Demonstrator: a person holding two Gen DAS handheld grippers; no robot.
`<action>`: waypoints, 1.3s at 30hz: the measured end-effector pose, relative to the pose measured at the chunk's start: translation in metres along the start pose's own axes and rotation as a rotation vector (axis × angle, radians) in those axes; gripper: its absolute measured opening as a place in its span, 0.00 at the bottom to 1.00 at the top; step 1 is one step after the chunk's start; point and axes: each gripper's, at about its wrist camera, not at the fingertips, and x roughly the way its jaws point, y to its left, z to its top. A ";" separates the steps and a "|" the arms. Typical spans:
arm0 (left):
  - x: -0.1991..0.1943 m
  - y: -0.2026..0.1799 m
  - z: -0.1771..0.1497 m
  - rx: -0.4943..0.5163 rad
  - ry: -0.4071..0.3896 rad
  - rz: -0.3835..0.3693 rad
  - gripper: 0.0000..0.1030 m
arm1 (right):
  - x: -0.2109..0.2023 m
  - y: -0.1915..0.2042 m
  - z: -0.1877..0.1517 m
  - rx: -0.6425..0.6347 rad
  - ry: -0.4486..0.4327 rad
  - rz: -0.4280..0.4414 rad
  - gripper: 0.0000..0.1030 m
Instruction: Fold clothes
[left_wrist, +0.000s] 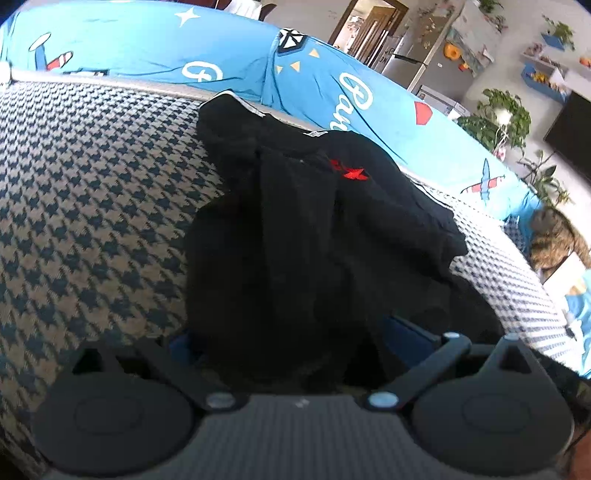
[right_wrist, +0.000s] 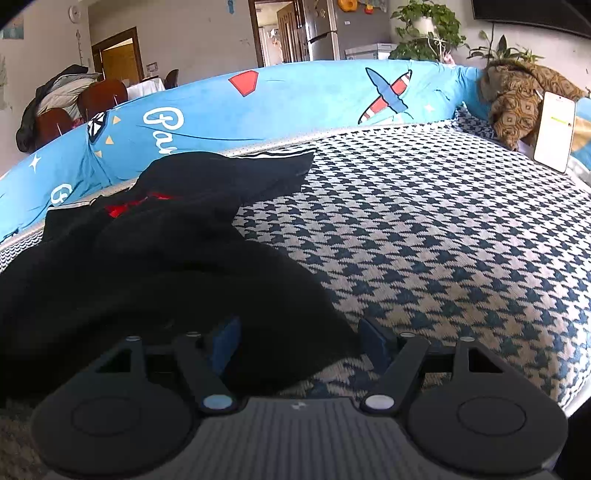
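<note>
A black garment (left_wrist: 314, 229) with a small red mark (left_wrist: 349, 171) lies crumpled on the houndstooth seat cover (left_wrist: 92, 206). My left gripper (left_wrist: 291, 339) is low over its near end. Its blue pads (left_wrist: 400, 334) stand wide apart, and the dark cloth bunches between them and hides the fingertips. In the right wrist view the same garment (right_wrist: 155, 258) fills the left side. My right gripper (right_wrist: 301, 343) is open at the garment's near right edge. A flap of the cloth lies between the pads and against the left pad (right_wrist: 227, 343). The right pad (right_wrist: 376, 341) is over bare seat cover.
A blue printed backrest cover (right_wrist: 295, 99) runs behind the seat. A brown patterned cushion (right_wrist: 517, 99) and a white phone (right_wrist: 554, 129) leaning on its edge sit at the far right end. Bare houndstooth seat (right_wrist: 443, 229) stretches right of the garment. Plants, a fridge and chairs stand beyond.
</note>
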 end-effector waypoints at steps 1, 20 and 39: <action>0.002 -0.002 -0.001 0.011 0.000 -0.008 0.94 | 0.001 0.001 0.000 -0.006 -0.005 -0.002 0.52; -0.051 -0.002 0.036 -0.155 -0.023 -0.114 0.18 | -0.075 -0.004 0.051 0.087 -0.202 0.144 0.11; -0.075 0.006 0.032 -0.165 -0.027 -0.029 0.46 | -0.070 -0.031 0.051 0.137 -0.165 0.051 0.17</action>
